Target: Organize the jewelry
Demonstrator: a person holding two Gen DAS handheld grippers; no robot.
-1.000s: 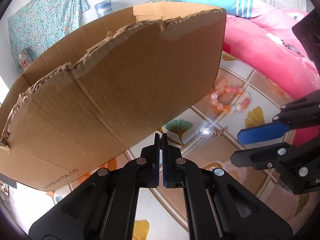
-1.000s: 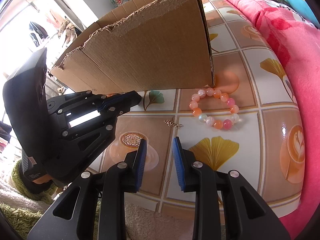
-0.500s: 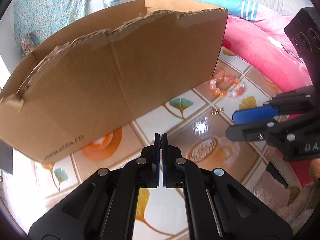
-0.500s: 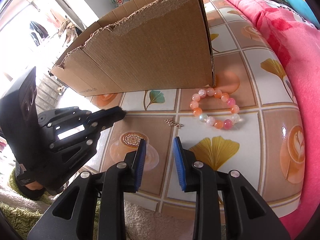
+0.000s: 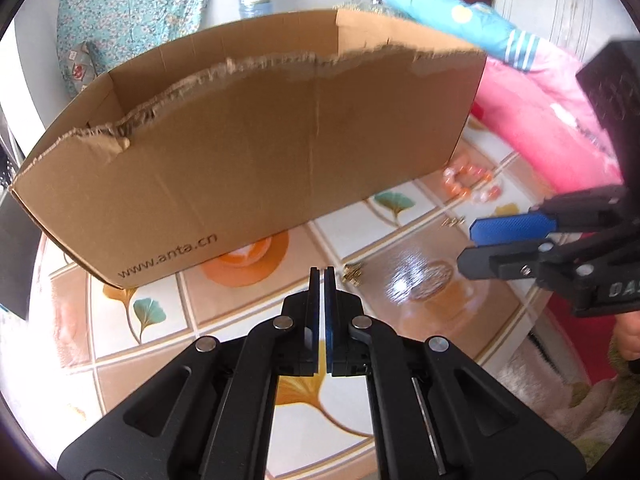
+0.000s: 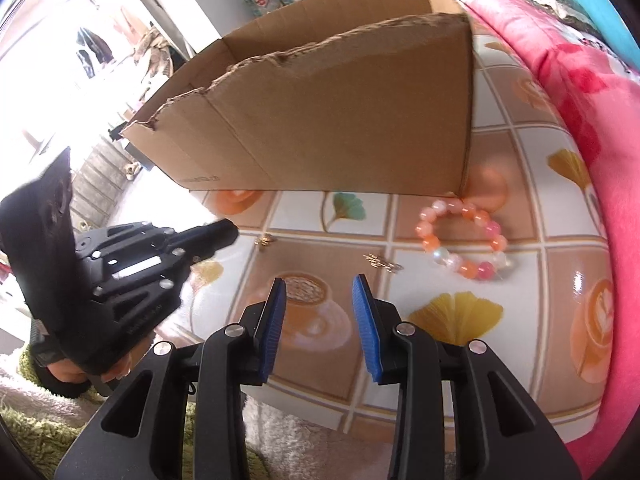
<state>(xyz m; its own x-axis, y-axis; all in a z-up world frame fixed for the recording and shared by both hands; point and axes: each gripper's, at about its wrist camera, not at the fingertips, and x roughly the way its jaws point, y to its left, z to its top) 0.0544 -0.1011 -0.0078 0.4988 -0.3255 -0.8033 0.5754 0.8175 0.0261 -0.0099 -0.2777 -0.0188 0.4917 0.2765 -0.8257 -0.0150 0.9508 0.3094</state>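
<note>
My left gripper (image 5: pixel 323 276) is shut with nothing visible between its pads, low over the patterned table (image 5: pixel 248 312) in front of the torn cardboard box (image 5: pixel 260 168). A small gold piece (image 5: pixel 352 273) lies just right of its tips. A second gold piece (image 6: pixel 382 262) lies on the table just beyond my right gripper (image 6: pixel 318 286), whose jaws are opening with nothing between them. The pink-and-orange bead bracelet (image 6: pixel 429 242) rests by the box's right corner. In the right wrist view the left gripper (image 6: pixel 228 233) points at the first gold piece (image 6: pixel 264 240).
A pink blanket (image 6: pixel 592 112) borders the table on the right. A shaggy rug (image 6: pixel 48 420) lies below the near table edge. The box (image 6: pixel 320 120) takes up the back of the table. A hand (image 6: pixel 100 372) holds the left gripper.
The left gripper drew back from the box, still shut, and a small gold piece now shows beside its tips. The right gripper's jaws widened while it stayed nearly in place.
</note>
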